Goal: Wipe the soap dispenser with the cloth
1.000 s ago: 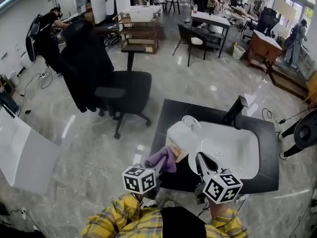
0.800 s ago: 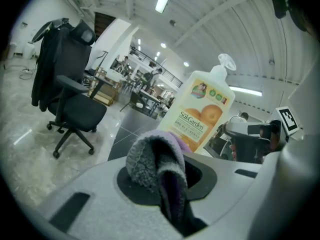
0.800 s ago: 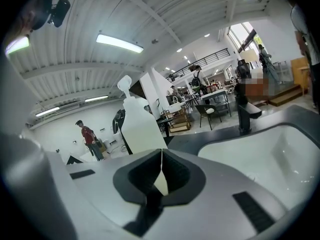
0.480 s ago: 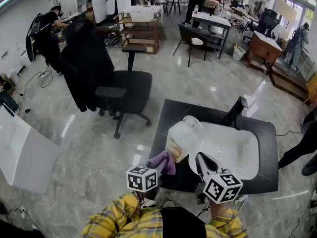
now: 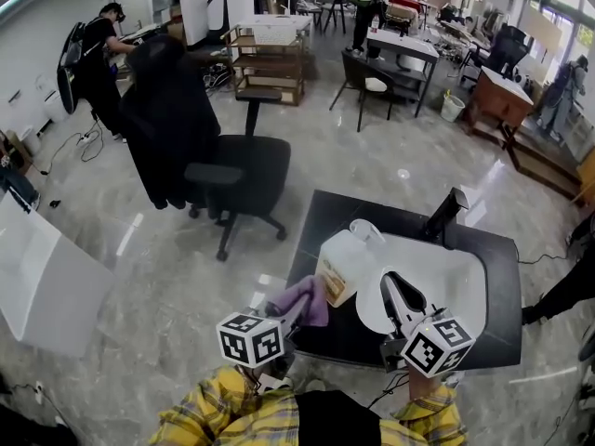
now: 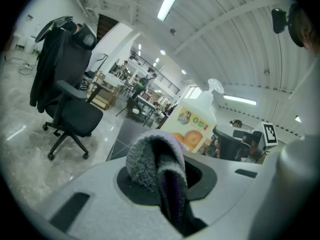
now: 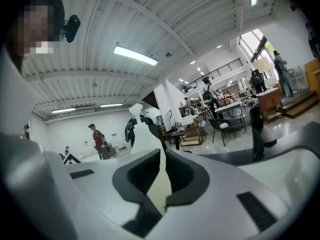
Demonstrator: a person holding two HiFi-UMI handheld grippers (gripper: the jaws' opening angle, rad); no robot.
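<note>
The soap dispenser, a white pump jug with an orange fruit label, stands at the left edge of the white sink. My left gripper is shut on a purple fleece cloth, held just at the jug's near-left side; I cannot tell whether they touch. In the left gripper view the cloth bulges out between the jaws, with the dispenser close ahead. My right gripper hangs over the sink's near rim, shut and empty. In the right gripper view the dispenser shows behind the shut gripper.
The sink sits in a black counter with a black faucet at the back. A black office chair with a jacket stands to the left on the marble floor. People, tables and shelving fill the far room.
The cloth lay against the dispenser's label a second ago; it has since drawn back a little. Both grippers have risen slightly, the right one further over the sink.
</note>
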